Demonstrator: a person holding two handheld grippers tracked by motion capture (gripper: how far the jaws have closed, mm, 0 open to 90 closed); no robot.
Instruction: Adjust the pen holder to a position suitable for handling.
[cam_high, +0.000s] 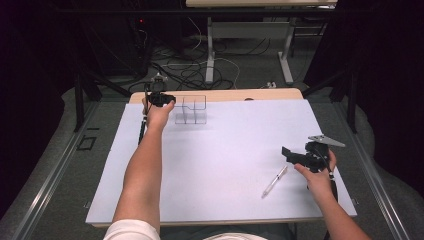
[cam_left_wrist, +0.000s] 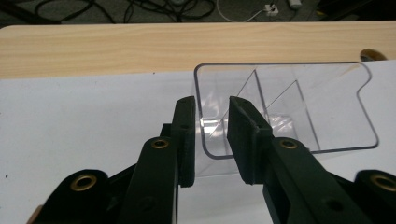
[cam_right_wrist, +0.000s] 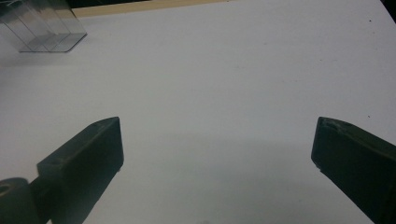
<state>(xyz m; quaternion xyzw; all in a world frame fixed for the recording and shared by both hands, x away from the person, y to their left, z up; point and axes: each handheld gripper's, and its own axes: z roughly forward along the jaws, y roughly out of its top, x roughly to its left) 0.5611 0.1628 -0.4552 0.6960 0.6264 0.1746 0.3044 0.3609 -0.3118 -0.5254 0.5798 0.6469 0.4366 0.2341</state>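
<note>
Jaws of the left gripper (cam_left_wrist: 212, 135) stand narrow, one on each side of the near-left wall of a clear plastic organizer (cam_left_wrist: 285, 109). The wall sits in the gap between them, but whether the pads press on it yet cannot be told. Jaws of the right gripper (cam_right_wrist: 217, 158) stand wide, with bare white sheet between them.

High view: the organizer (cam_high: 191, 110) stands at the far left of the white sheet (cam_high: 225, 150), close to the wooden table edge (cam_high: 225, 94). The left gripper (cam_high: 161, 99) is at the organizer's left end, arm stretched far across the table. The right gripper (cam_high: 300, 157) sits near right, well apart from the organizer. A pen (cam_high: 275, 181) lies on the sheet just left of the right hand (cam_high: 317, 175), angled, untouched.

Left gripper view adds detail: inner dividers split the organizer into compartments, and its right side has a stepped notch. The wooden edge (cam_left_wrist: 140, 46) runs just beyond it, with cables on the floor past that.

Right gripper view: the organizer (cam_right_wrist: 44, 25) appears small in the far left corner, across open sheet (cam_right_wrist: 233, 70).
</note>
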